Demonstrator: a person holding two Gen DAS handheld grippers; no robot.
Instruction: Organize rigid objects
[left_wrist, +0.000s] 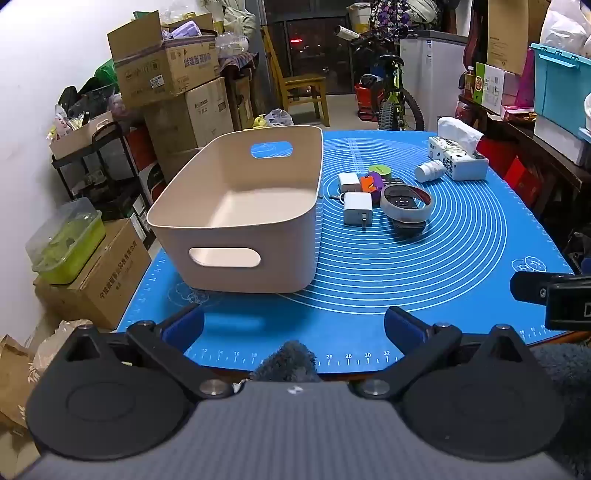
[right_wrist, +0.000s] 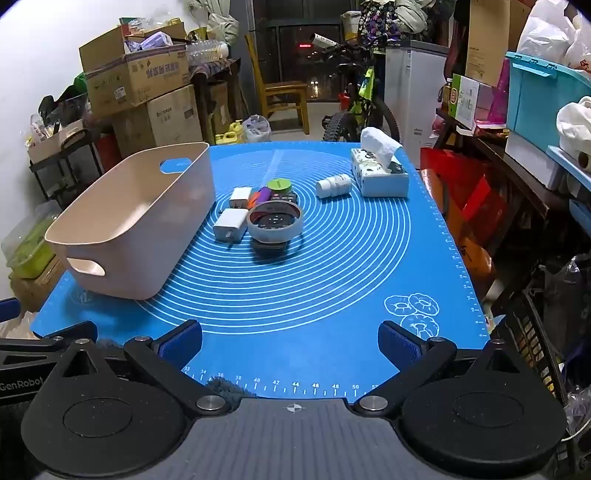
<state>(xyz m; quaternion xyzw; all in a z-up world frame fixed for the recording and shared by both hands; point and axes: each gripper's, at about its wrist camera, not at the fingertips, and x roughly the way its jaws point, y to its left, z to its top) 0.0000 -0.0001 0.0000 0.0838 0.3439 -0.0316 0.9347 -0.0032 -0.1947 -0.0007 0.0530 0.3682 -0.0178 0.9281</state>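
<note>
A beige plastic bin (left_wrist: 236, 266) (right_wrist: 122, 258) stands empty on the left of the blue mat (left_wrist: 406, 280) (right_wrist: 295, 295). Beside it lies a cluster: two white chargers (left_wrist: 357, 207) (right_wrist: 231, 223), a grey tape ring (left_wrist: 405, 212) (right_wrist: 275, 230) on a black remote (left_wrist: 408, 226) (right_wrist: 269, 247), orange and purple pieces (left_wrist: 373, 183) (right_wrist: 258, 195), a green-lidded tin (left_wrist: 379, 170) (right_wrist: 279, 184) and a white pill bottle (left_wrist: 429, 170) (right_wrist: 333, 185). My left gripper (left_wrist: 293, 325) and my right gripper (right_wrist: 290, 341) are open and empty at the mat's near edge.
A tissue box (left_wrist: 460, 158) (right_wrist: 378, 171) stands at the mat's far right. Stacked cardboard boxes (left_wrist: 166, 70) (right_wrist: 136, 77), a wooden chair (left_wrist: 299, 85), a bicycle (left_wrist: 395, 96) and shelves with a teal crate (right_wrist: 543, 103) surround the table.
</note>
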